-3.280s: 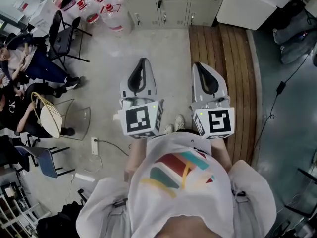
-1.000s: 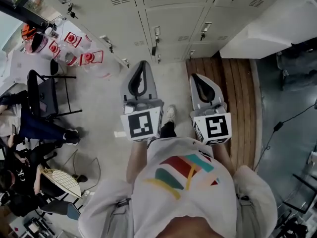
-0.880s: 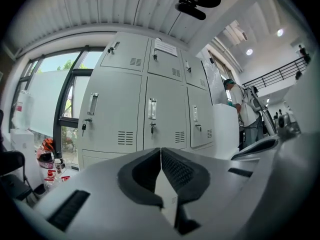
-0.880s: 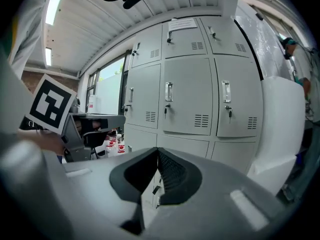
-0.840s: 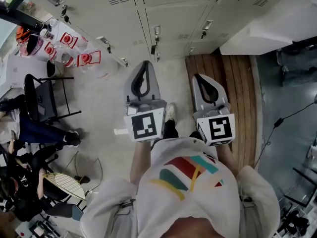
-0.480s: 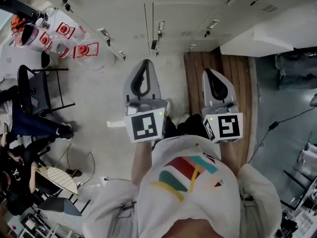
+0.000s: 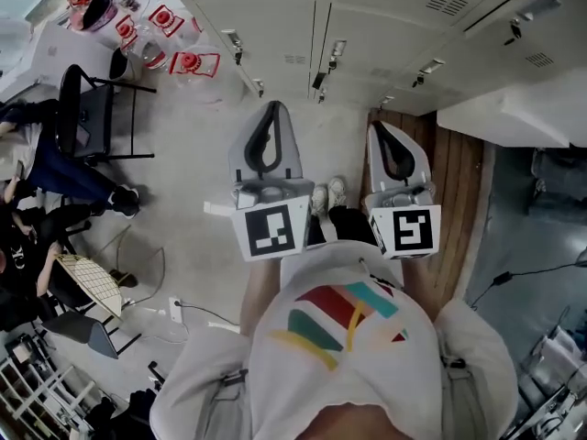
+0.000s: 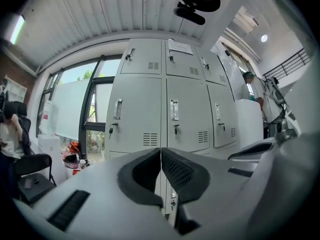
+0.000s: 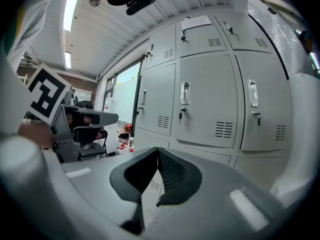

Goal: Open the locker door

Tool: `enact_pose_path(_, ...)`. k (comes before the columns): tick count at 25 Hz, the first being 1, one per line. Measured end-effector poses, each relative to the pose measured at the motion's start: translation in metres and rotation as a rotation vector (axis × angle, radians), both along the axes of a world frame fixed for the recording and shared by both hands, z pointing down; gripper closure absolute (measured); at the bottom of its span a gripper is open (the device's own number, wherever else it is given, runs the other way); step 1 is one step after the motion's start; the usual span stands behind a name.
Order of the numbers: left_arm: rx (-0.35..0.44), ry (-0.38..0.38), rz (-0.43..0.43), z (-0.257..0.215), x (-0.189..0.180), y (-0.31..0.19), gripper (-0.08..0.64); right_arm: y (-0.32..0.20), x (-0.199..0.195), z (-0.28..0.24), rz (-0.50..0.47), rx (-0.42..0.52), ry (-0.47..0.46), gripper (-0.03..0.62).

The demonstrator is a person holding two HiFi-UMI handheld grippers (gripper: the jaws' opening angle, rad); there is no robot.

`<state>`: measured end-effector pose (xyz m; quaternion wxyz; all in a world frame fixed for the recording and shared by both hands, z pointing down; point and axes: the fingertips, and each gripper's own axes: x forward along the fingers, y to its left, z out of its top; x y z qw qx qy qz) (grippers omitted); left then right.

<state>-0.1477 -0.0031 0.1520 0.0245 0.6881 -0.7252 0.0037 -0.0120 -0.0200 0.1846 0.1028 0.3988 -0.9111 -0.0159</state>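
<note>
A bank of grey lockers (image 7: 367, 26) fills the top of the head view, all doors closed, each with a recessed handle and a key lock. My left gripper (image 7: 272, 106) is held out in front of me, shut and empty, well short of the lockers. Beside it, my right gripper (image 7: 378, 126) is also shut with nothing in it. In the left gripper view the closed tips (image 8: 161, 149) point at a middle locker door (image 8: 187, 119) with its handle (image 8: 174, 110). Seen past the right gripper (image 9: 158, 150), another closed door (image 9: 207, 104) shows its handle (image 9: 185, 93).
Water jugs with red labels (image 7: 188, 62) stand at the lockers' left end. A black chair (image 7: 87, 108) and seated people (image 7: 27, 246) are at the left. A wooden platform (image 7: 459, 181) and a white cabinet (image 7: 514, 117) lie at the right. A power strip (image 7: 174, 310) is on the floor.
I have walked closer to the lockers, which now fill the top of the head view. Both grippers stay shut and held out in front.
</note>
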Motion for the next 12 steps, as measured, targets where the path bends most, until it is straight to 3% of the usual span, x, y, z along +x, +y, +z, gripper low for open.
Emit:
enact_pose_path(4,0.027,-0.001,-0.011,-0.021,0.016,-0.013,0.543,-0.013,0.013,-0.007,-0.034,0.083,0.055,0.588)
enact_pose_path(9,0.063,0.02,-0.021,-0.033,0.032,-0.044,0.543,-0.042,0.036,-0.017,0.002,0.099,-0.073,0.588)
enact_pose_path(12,0.063,-0.008,-0.026,-0.012,0.038,-0.06,0.543,-0.059,0.042,0.006,0.018,0.053,-0.134,0.588)
